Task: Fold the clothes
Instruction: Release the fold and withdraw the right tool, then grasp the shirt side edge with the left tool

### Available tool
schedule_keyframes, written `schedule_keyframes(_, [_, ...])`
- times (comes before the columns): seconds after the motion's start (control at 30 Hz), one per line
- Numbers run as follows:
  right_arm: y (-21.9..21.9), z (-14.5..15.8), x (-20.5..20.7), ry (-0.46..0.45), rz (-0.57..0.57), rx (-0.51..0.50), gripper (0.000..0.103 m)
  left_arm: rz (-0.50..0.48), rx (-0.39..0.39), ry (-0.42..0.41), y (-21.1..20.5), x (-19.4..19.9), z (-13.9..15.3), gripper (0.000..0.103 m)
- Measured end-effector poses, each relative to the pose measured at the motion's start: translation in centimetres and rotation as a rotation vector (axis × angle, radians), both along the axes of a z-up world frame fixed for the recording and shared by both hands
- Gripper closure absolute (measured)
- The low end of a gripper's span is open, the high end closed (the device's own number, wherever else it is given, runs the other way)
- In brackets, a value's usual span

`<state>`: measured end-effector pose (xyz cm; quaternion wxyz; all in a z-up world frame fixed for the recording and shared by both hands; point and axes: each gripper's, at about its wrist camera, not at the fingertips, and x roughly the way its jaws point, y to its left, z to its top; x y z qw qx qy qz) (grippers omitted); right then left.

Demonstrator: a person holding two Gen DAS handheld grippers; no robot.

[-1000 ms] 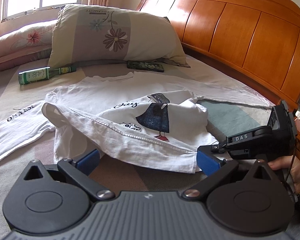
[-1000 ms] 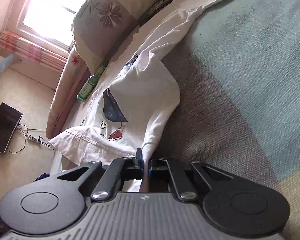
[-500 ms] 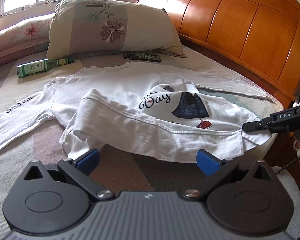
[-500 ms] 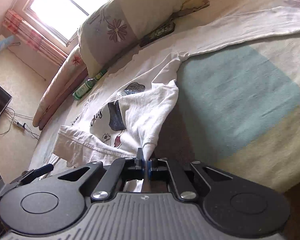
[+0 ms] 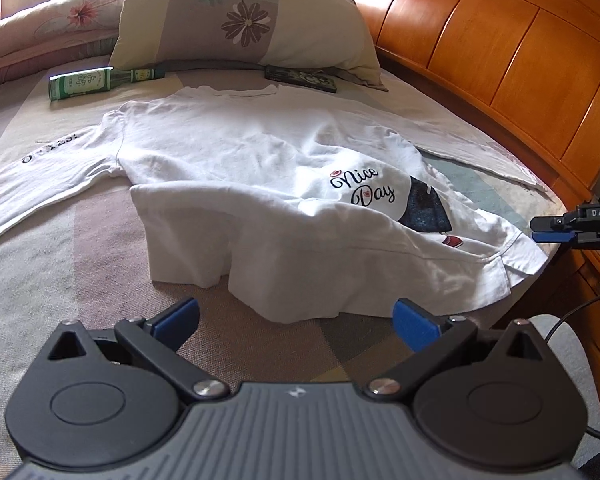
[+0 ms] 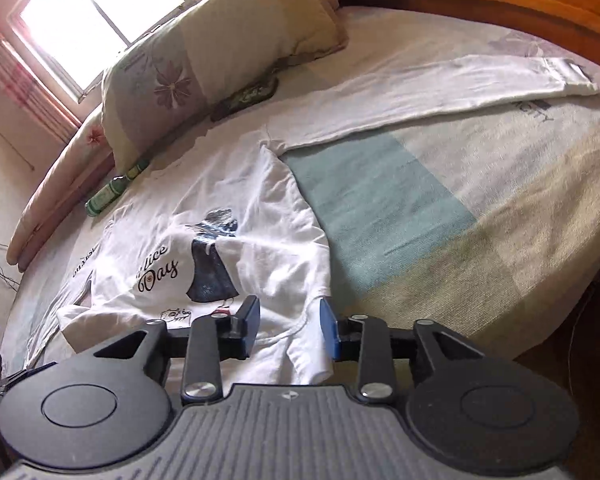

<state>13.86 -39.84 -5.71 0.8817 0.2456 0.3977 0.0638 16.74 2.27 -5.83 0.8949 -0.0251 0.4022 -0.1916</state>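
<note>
Sleeve cuff (image 6: 572, 76) only in right view, perhaps labelled.

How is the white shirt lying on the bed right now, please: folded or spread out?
Partly folded: the white shirt's hem is doubled up over its printed front, while both sleeves lie outstretched on the bed.

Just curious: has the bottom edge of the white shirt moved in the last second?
Yes. The shirt's bottom edge has been pulled away from the pillow, toward the bed's side edge.
</note>
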Motion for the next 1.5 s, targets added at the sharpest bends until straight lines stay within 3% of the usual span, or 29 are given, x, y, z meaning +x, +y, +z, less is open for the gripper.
schedule_keyframes(0.17, [5.5,1.7,0.9,-0.043,0.159,-0.087,0.057,0.027,-0.013,0.017,1.3,0.2,-0.5,0.001])
schedule_keyframes(0.43, [14.7,1.9,1.7,-0.069,0.426,-0.116,0.051,0.052,-0.027,0.032,3.5,0.9,-1.6,0.001])
schedule_keyframes(0.63, [19.0,2.5,2.2,-0.101,0.585,-0.046,0.051,0.089,-0.026,0.019,5.2,1.8,-1.9,0.001])
schedule_keyframes(0.83, [24.0,2.1,4.9,-0.087,0.721,0.012,0.051,0.152,-0.084,0.019,7.4,1.9,-2.3,0.001])
schedule_keyframes(1.0, [25.7,1.4,8.1,-0.107,0.701,-0.005,0.052,0.197,-0.195,0.033,9.6,1.9,-2.8,0.001])
schedule_keyframes(1.27, [24.1,-3.2,15.4,-0.027,0.487,-0.063,0.052,0.194,-0.361,0.081,10.0,4.0,-4.5,0.001])
schedule_keyframes(1.4, [22.2,-2.8,14.8,-0.029,0.455,0.038,0.051,0.155,-0.391,0.072,9.2,5.0,-4.8,0.001])
schedule_keyframes(1.5, [20.9,-2.0,12.9,-0.039,0.431,0.060,0.044,0.133,-0.471,0.063,8.9,5.7,-5.8,0.001])
